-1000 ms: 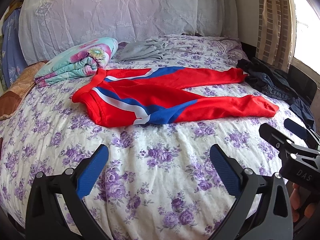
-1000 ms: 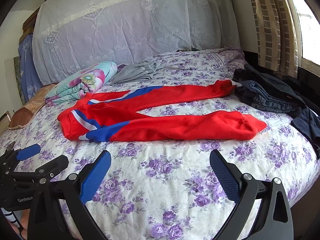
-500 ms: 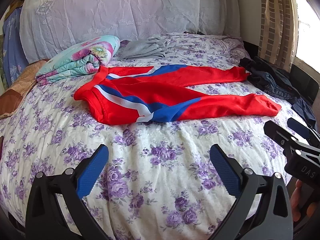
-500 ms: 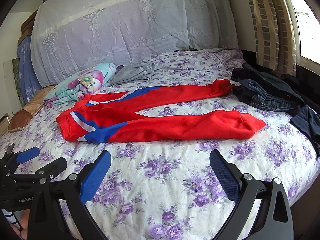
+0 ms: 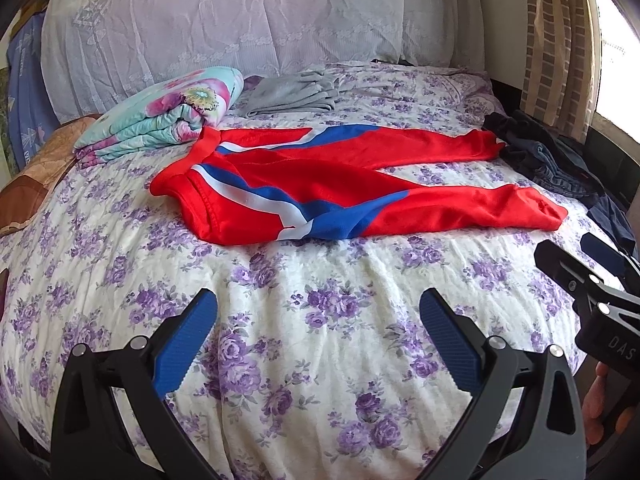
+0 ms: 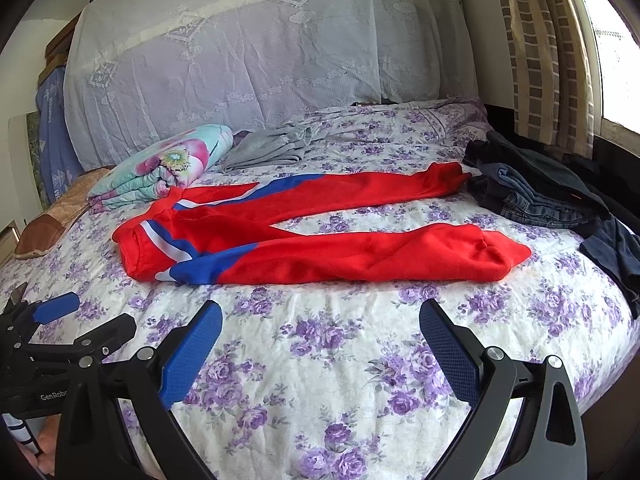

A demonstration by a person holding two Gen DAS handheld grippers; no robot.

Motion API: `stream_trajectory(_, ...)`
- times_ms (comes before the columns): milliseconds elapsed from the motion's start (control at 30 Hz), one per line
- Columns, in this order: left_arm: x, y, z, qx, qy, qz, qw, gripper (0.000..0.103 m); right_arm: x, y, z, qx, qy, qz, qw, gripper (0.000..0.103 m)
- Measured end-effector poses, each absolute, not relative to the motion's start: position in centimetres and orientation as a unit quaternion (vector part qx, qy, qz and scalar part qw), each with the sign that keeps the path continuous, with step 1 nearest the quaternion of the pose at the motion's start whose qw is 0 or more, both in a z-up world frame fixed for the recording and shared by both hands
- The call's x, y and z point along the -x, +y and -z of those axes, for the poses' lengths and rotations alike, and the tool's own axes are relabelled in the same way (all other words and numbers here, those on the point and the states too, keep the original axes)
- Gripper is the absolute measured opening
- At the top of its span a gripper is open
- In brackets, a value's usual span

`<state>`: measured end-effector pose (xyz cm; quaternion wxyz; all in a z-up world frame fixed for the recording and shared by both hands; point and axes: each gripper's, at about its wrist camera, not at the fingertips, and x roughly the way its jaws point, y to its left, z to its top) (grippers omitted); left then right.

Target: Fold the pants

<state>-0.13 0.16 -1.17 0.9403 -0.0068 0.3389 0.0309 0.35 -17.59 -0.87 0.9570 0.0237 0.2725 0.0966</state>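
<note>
Red track pants (image 5: 340, 196) with blue and white stripes lie spread flat on the bed, waist to the left, both legs running right; they also show in the right wrist view (image 6: 320, 240). My left gripper (image 5: 318, 332) is open and empty, above the floral bedspread (image 5: 320, 340) short of the pants. My right gripper (image 6: 320, 340) is open and empty, also short of the pants. The right gripper also shows at the right edge of the left wrist view (image 5: 592, 264), and the left gripper at the left edge of the right wrist view (image 6: 72, 320).
A folded floral quilt (image 5: 168, 116) lies at the back left, touching the waistband. A grey garment (image 5: 292, 92) lies behind. A pile of dark jeans and clothes (image 6: 532, 188) sits at the right edge. A curtain (image 6: 536, 52) and a lace-covered headboard (image 5: 240, 20) stand behind.
Both grippers have drawn back and risen a little, so the pants sit higher and farther in both views. Both stay open. The pants have not moved.
</note>
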Motion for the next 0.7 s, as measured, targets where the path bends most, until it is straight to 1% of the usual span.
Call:
stream_trajectory(467,-1.4,2.7,2.4,0.024,0.356,-0.029,0.934,0.099,-1.9,-18.2,2.3,-0.024,0.297,-0.079,0.951,0.099)
stream_trajectory(700,-2.7,6.1,1.1,0.018,0.341,-0.030,0.939,0.099,-3.5,-19.8,2.3,-0.029,0.309,-0.070,0.948,0.099)
